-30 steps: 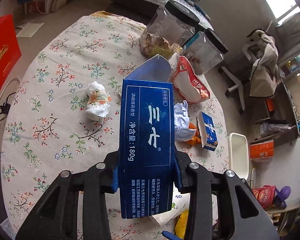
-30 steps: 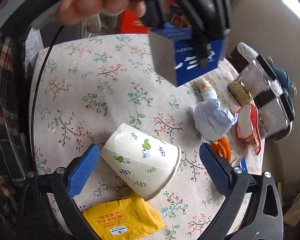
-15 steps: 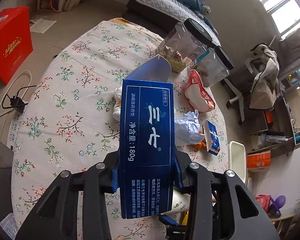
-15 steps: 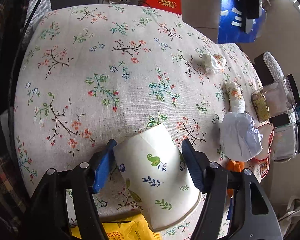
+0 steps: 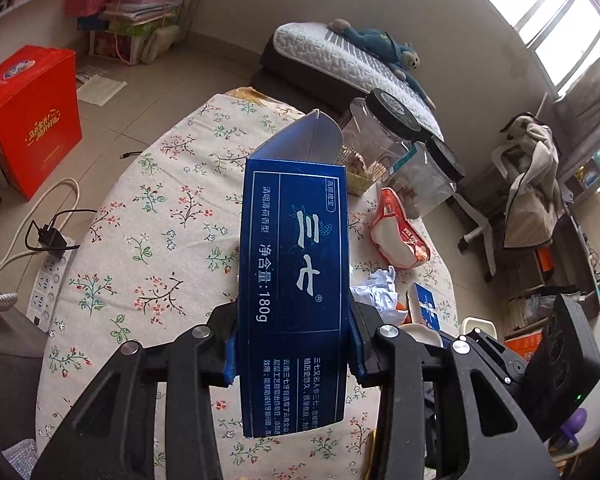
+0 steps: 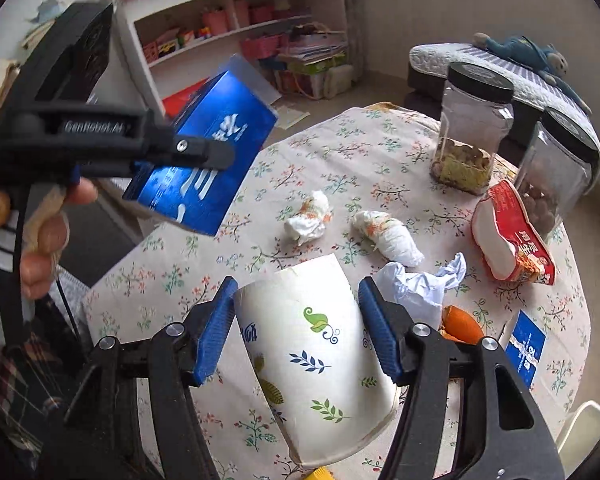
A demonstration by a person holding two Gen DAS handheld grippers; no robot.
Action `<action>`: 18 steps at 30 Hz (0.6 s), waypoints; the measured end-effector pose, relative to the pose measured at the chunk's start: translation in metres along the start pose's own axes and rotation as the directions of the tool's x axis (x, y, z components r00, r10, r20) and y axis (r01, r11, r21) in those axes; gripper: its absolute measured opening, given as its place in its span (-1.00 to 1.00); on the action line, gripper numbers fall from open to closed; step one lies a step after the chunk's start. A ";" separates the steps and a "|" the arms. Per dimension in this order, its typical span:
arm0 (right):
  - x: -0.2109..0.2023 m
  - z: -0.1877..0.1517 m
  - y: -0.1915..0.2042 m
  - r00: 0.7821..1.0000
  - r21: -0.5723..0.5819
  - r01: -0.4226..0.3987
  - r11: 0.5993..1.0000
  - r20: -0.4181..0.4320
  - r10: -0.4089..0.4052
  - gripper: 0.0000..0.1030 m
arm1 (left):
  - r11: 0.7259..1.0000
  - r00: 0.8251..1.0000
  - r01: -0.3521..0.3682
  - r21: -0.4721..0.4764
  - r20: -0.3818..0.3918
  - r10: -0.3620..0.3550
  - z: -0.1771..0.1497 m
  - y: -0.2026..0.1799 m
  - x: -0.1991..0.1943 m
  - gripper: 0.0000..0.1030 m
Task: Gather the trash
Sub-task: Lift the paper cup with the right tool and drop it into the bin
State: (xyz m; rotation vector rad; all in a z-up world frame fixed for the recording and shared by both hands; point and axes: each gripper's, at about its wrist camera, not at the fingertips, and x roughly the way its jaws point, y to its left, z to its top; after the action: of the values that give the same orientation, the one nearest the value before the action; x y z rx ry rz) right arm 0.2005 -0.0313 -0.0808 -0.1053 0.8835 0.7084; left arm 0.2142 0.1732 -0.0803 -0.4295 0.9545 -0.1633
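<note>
Two pieces of trash are in hand at once, and the pick-up step is nearly complete. The left claw (image 5: pixel 292 354) is clenched on a blue carton (image 5: pixel 294 280) and holds it in the air above the bench (image 5: pixel 156 240). The right claw (image 6: pixel 298 330) is closing on a paper cup (image 6: pixel 312 356) lying on its side between the blue pads, which appear to be touching its walls. In my judgement, the next move calls for a firm but light squeeze, since the thin cup will crush, followed by carrying both items to a bin, which is not in view. The carton reads "三七" and "净含量:180g". The left claw body is marked "GenRobot.AI". The red wrapper (image 6: pixel 512 236) carries print too distorted to read.
</note>
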 end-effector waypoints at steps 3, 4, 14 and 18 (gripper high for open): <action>-0.011 0.008 -0.025 0.997 0.136 0.003 0.991 0.074 -0.013 0.15 | 1.000 1.000 -0.010 0.020 0.027 0.010 0.000 -0.006 -0.002 -0.22; -0.017 0.008 -0.030 0.995 0.159 0.023 0.987 0.094 -0.039 0.15 | 1.000 0.999 -0.008 0.025 0.032 0.008 0.000 -0.008 -0.001 -0.22; -0.042 0.009 -0.051 0.957 0.260 0.142 0.955 0.210 -0.199 0.15 | 0.995 0.993 -0.030 0.099 0.119 0.018 -0.005 -0.039 -0.004 -0.22; -0.053 0.007 -0.055 0.944 0.272 0.171 0.947 0.231 -0.237 0.15 | 0.993 0.990 -0.029 0.117 0.141 0.012 -0.008 -0.051 -0.006 -0.22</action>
State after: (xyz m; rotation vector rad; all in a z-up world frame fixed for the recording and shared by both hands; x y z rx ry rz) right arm 0.2164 -0.0985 -0.0479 0.1177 0.6888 0.3993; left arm 0.2068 0.1270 -0.0588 -0.3173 0.8060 -0.1678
